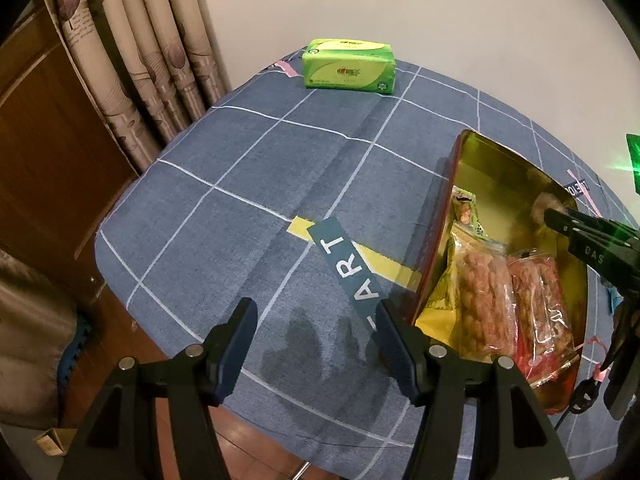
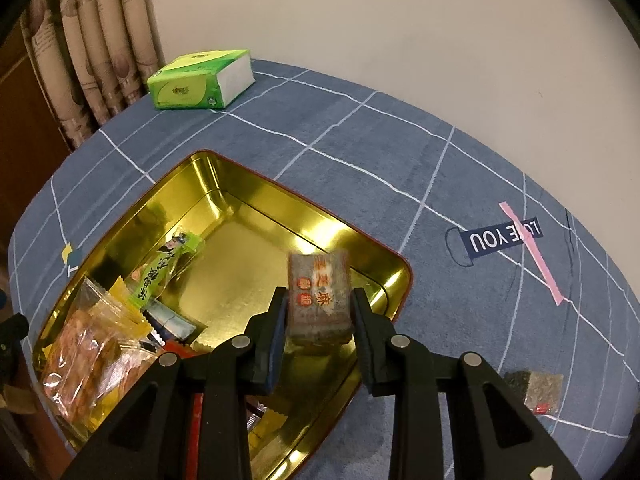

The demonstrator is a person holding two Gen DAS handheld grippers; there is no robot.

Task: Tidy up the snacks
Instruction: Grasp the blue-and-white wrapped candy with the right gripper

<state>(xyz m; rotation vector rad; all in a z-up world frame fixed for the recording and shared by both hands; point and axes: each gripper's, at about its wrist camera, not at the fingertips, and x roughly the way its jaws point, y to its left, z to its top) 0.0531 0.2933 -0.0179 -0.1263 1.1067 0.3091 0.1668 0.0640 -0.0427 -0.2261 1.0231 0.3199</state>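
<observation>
Gold-lined, the tin on our bench already holds most snacks, our right tongs clamp a wrapped brick-shaped snack above it, left tongs gape empty, and seemingly one dark packet remains outside.

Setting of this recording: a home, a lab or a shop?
Most likely a room in a home. A patterned curtain hangs beside a wooden door, and the table wears a blue checked cloth, with a green tissue pack and a gold tin of snacks on it.
</observation>
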